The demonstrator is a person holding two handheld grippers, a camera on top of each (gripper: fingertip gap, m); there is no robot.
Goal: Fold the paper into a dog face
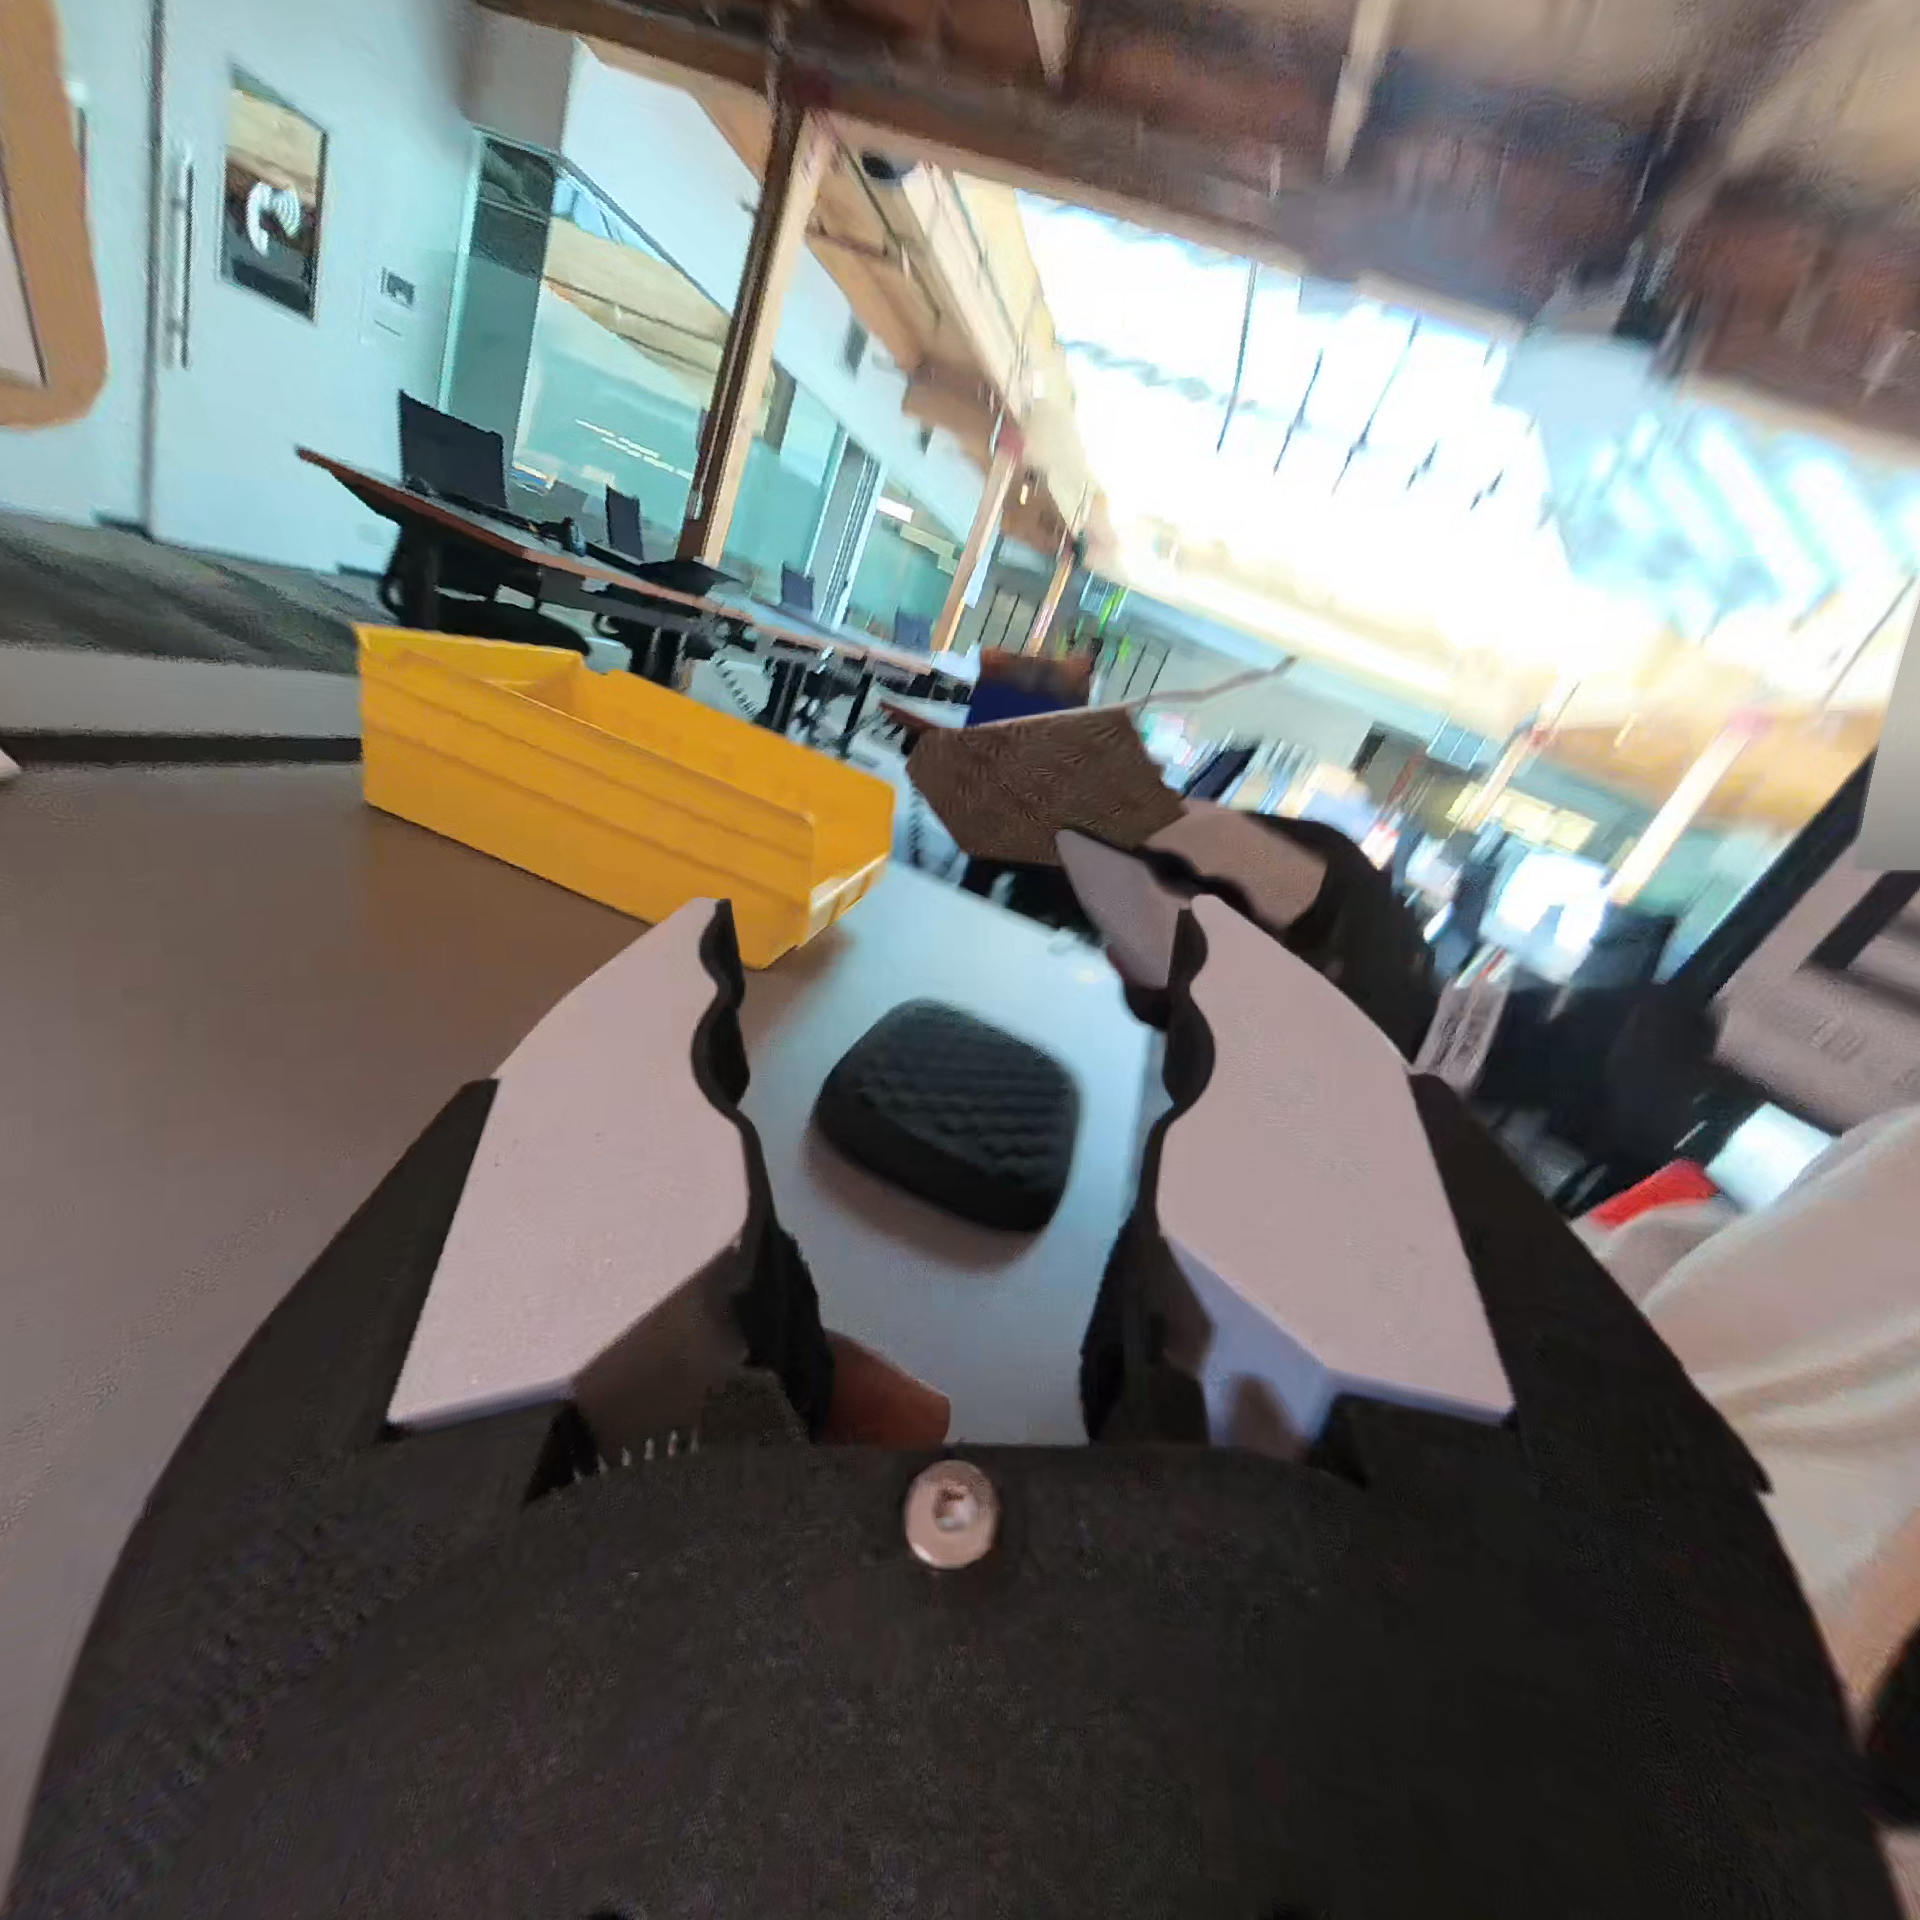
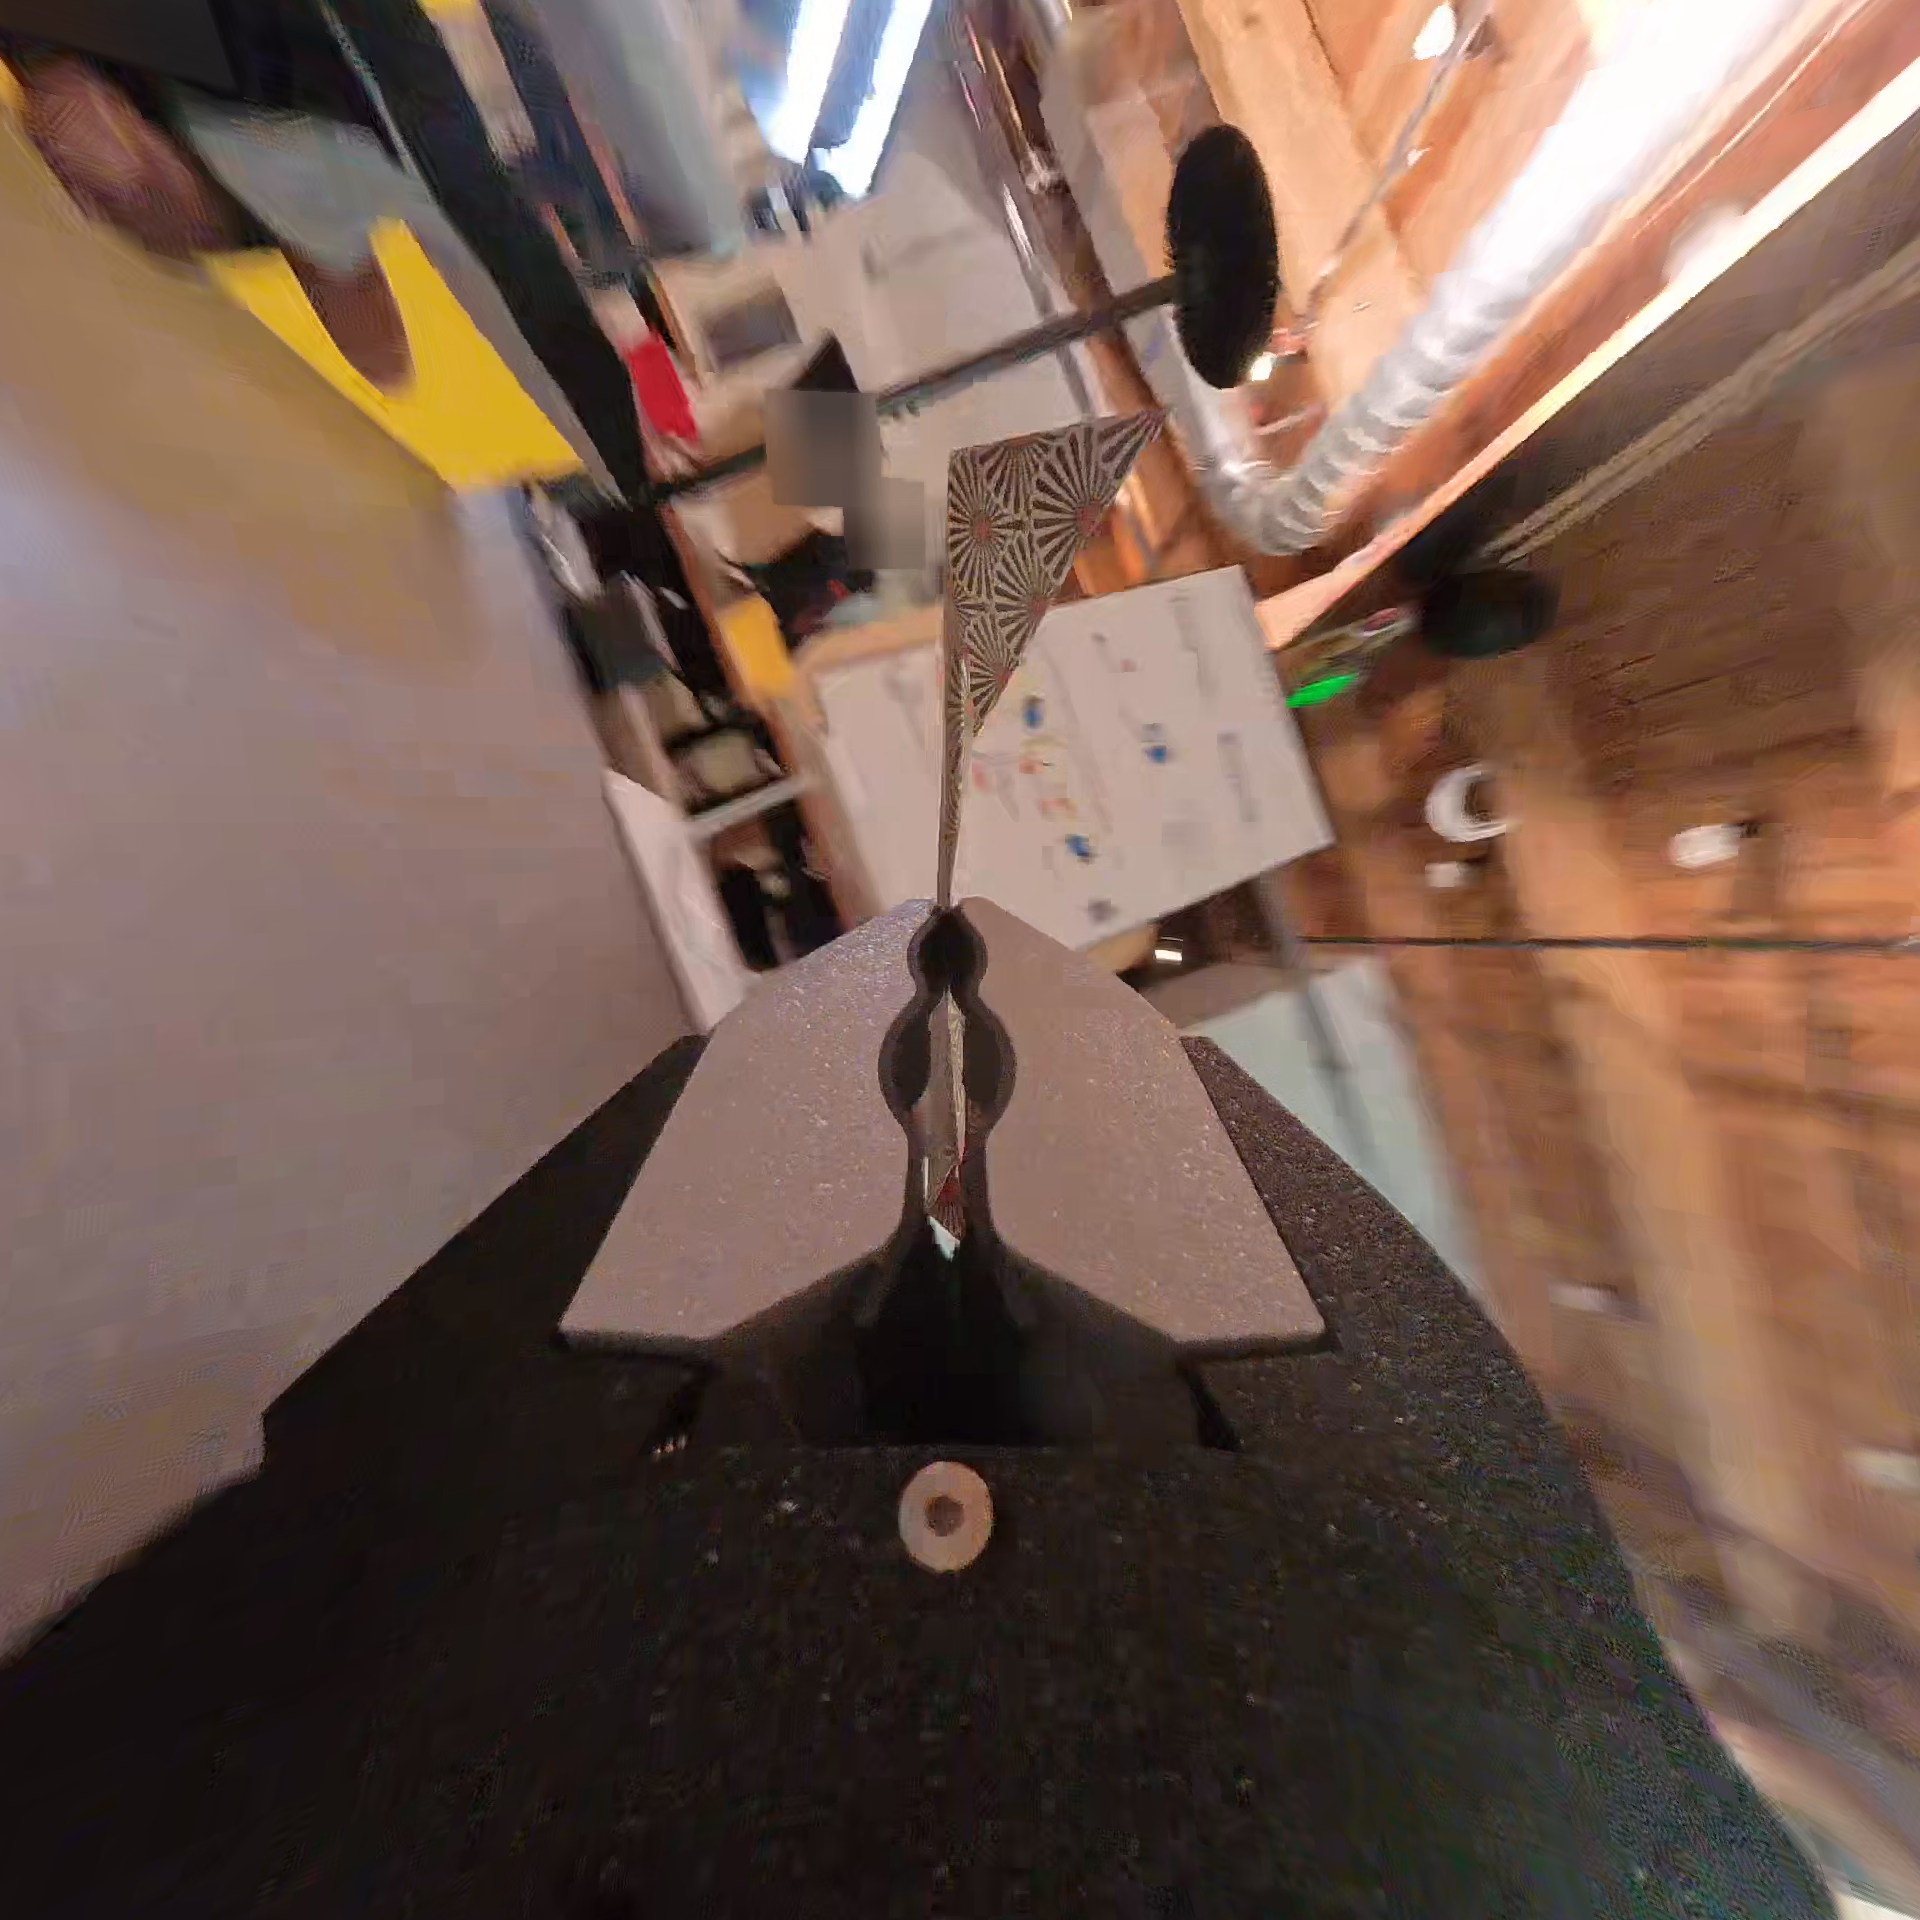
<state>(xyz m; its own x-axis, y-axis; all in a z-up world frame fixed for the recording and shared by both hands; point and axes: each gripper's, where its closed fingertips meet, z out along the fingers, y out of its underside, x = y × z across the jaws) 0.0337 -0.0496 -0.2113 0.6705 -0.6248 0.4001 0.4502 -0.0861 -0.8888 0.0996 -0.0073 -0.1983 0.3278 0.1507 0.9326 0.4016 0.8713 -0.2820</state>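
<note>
The folded patterned paper [image 2: 1013,540], dark with pale fan motifs, stands edge-on in my right gripper [image 2: 951,920], which is shut on its lower edge and holds it in the air. In the left wrist view the same paper [image 1: 1039,784] shows as a brownish folded shape held by the right gripper [image 1: 1117,857] above the far side of the table. My left gripper [image 1: 951,920] is open and empty, low over the table, a short way in front of the paper.
A yellow plastic bin [image 1: 613,790] stands on the table at the left; it also shows in the right wrist view [image 2: 447,384]. A black textured pad [image 1: 951,1112] lies on a pale mat [image 1: 966,1309] between my left fingers. A pale sleeve [image 1: 1787,1351] is at the right.
</note>
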